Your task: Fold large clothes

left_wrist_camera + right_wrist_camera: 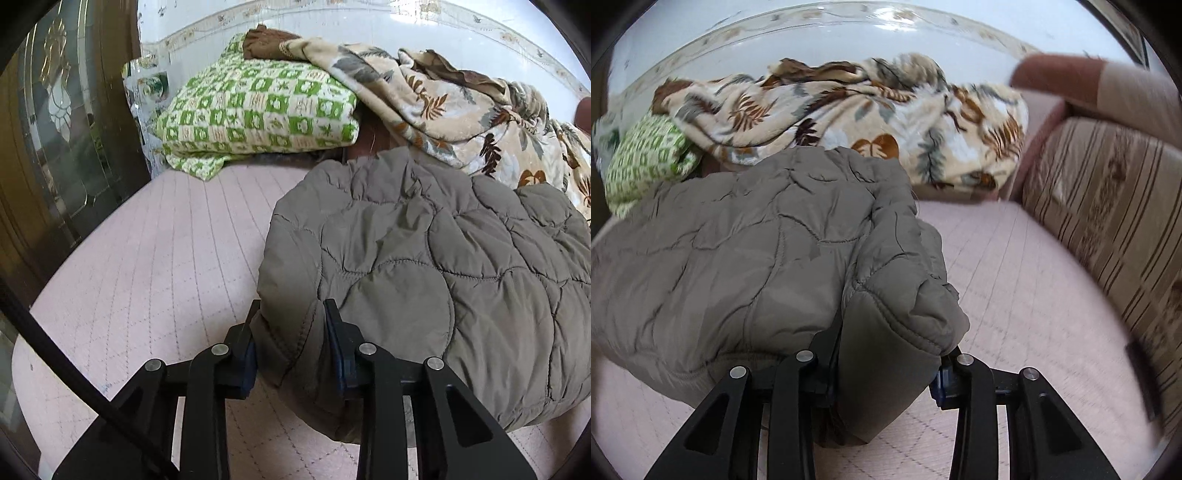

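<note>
The left gripper (293, 314) reaches forward low over the pink quilted bed cover (155, 266), its two fingers clamped on a thick fold at the near left corner of the grey quilted jacket (424, 266), which bulges between the pads. The right gripper (890, 336) is held the same way at the opposite near corner, its fingers pinching a padded bundle of the same jacket (757, 240) (the right fingertip is mostly buried under the fabric, so only its base shows). The one jacket lies in a heap on the bed cover (1015, 295), between the two grippers and just in front of the bedding at the back. The left wrist view alone shows a dark wooden door with a decorated glass panel (59, 110) at the left and a black cable (55, 354) crossing the lower left corner; it also gives the fullest look at the single green-and-white checked pillow (258, 110), partly covered by the leaf-patterned blanket (443, 107). The right wrist view alone shows a striped brown-and-beige cushion (1108, 206) at the right, blurred, and sees only an edge of the pillow (646, 162) beside the one blanket (849, 114).
</note>
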A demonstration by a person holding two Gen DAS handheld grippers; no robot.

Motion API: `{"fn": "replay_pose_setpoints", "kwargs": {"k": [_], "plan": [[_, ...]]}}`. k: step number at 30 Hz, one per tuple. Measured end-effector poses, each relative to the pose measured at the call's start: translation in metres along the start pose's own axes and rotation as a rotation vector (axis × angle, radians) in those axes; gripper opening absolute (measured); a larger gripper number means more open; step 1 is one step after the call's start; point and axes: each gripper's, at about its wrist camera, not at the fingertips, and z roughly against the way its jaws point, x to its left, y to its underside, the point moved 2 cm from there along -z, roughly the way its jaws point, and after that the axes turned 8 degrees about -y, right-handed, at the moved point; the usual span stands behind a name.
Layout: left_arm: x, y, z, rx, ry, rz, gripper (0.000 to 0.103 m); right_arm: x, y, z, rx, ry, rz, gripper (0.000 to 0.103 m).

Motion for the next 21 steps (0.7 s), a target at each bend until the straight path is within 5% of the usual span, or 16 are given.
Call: {"fn": "replay_pose_setpoints", "kwargs": {"k": [15,21], "plan": [[0.038,0.004,0.076,-0.116,0.039,0.043,0.03,0.025,0.0,0.08,-0.121,-0.004,0.116,0.039],[0.059,0.036,0.102,-0.091,0.057,0.069,0.03,0.029,0.029,0.118,-0.136,-0.022,0.117,0.039]]}}
